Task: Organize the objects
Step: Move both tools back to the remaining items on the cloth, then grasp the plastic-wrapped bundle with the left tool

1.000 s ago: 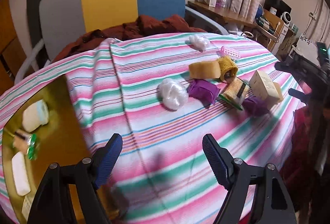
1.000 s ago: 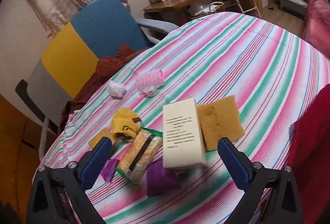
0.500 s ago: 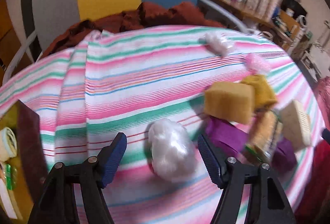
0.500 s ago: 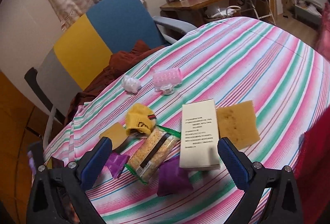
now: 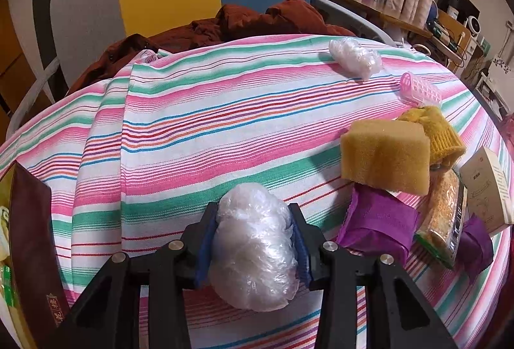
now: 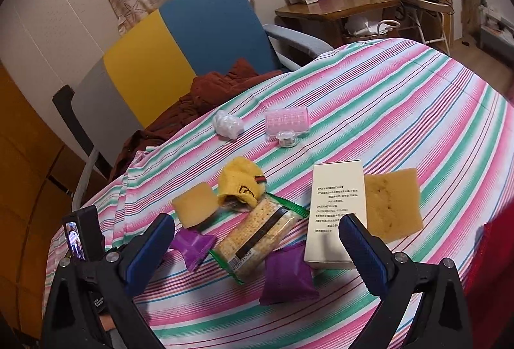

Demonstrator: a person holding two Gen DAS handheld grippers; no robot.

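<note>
A: What is the left hand-held gripper (image 5: 255, 239) doing?
B: Its blue pads press both sides of a crumpled clear plastic wad (image 5: 253, 255), low over the striped cloth of the counter (image 5: 199, 130).
A: And the right hand-held gripper (image 6: 257, 247)?
B: It hangs wide apart and holds nothing, above a cracker packet (image 6: 260, 236) and a purple sachet (image 6: 287, 276).
A: What else lies there?
B: A cream box (image 6: 335, 214) beside a yellow sponge (image 6: 393, 204), a second sponge (image 6: 194, 207) touching a yellow knit sock (image 6: 239, 185), and farther off a pink roller (image 6: 287, 120) near another plastic wad (image 6: 227, 124).
</note>
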